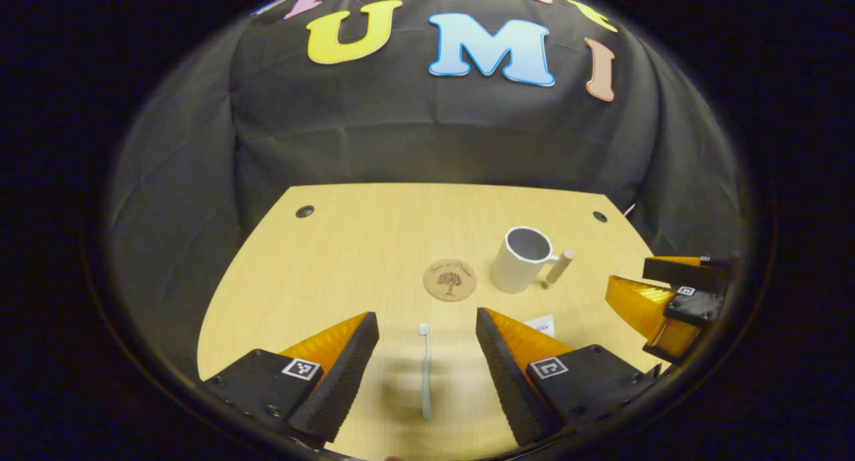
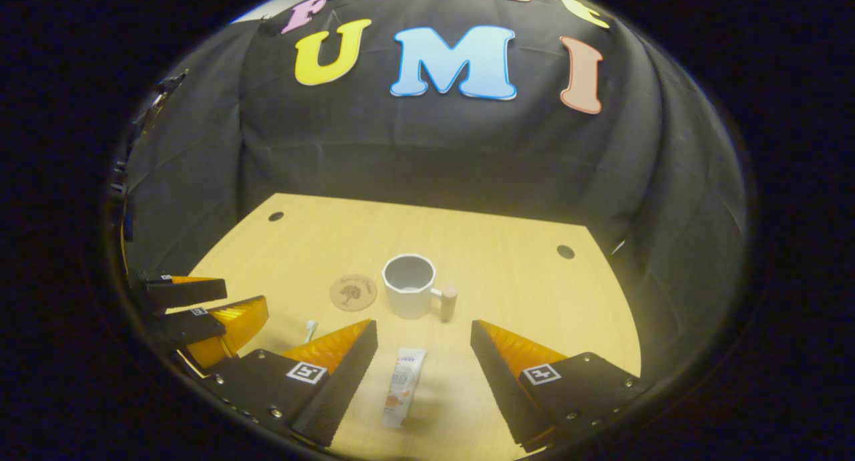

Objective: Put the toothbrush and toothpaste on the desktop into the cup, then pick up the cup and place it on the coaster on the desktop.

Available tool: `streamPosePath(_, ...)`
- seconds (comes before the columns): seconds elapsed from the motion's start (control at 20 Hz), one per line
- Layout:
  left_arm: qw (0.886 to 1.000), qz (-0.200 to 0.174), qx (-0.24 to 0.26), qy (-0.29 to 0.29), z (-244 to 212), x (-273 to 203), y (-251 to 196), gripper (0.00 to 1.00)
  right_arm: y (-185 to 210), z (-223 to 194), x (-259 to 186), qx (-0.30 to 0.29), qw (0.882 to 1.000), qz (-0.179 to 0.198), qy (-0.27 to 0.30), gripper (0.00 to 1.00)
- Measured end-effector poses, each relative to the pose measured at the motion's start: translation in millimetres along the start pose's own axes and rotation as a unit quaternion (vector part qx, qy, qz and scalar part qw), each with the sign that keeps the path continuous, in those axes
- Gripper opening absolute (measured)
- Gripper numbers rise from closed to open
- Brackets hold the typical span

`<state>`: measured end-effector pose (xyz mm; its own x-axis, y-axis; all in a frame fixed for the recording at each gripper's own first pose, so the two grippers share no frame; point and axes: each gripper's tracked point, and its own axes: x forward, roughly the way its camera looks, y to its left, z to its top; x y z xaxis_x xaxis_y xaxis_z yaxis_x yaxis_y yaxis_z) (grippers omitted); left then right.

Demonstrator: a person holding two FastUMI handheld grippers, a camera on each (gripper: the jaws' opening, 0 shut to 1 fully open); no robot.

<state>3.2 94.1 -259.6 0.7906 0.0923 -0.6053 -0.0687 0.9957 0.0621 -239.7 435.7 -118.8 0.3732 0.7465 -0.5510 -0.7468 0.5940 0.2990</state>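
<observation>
A pale toothbrush (image 1: pixel 425 371) lies flat on the wooden desk between the fingers of my open left gripper (image 1: pixel 427 327), head pointing away. Beyond it sit a round cork coaster (image 1: pixel 450 279) and a white cup (image 1: pixel 522 259) with a wooden handle, empty and upright. In the right gripper view a white toothpaste tube (image 2: pixel 403 386) lies between the fingers of my open right gripper (image 2: pixel 425 331). The cup (image 2: pixel 410 285) stands just past it, the coaster (image 2: pixel 353 292) to its left. The toothbrush head (image 2: pixel 310 327) peeks out left of my finger. The left gripper (image 2: pixel 200 314) shows at the far left.
The desk (image 1: pixel 374 247) has two dark cable holes (image 1: pixel 304 211) near its far corners and ends at the black cloth wall. The right gripper (image 1: pixel 668 297) hovers at the desk's right edge in the left gripper view. A corner of the toothpaste (image 1: pixel 542 325) shows behind my finger.
</observation>
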Motion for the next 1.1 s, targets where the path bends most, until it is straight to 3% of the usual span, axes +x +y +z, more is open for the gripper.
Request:
streamPosePath(0.25,0.996,-0.016,0.015,0.082,-51,29,-5,1.00,6,-49,27,0.014,0.996,0.008,0.089,0.91)
streamPosePath(0.6,0.984,-0.014,-0.010,0.177,-96,64,4,0.98,12,-114,64,0.022,0.975,0.011,0.223,0.90)
streamPosePath(1.1,0.961,0.001,-0.022,0.275,-136,87,16,1.00,20,-150,82,0.033,0.953,0.010,0.301,0.88)
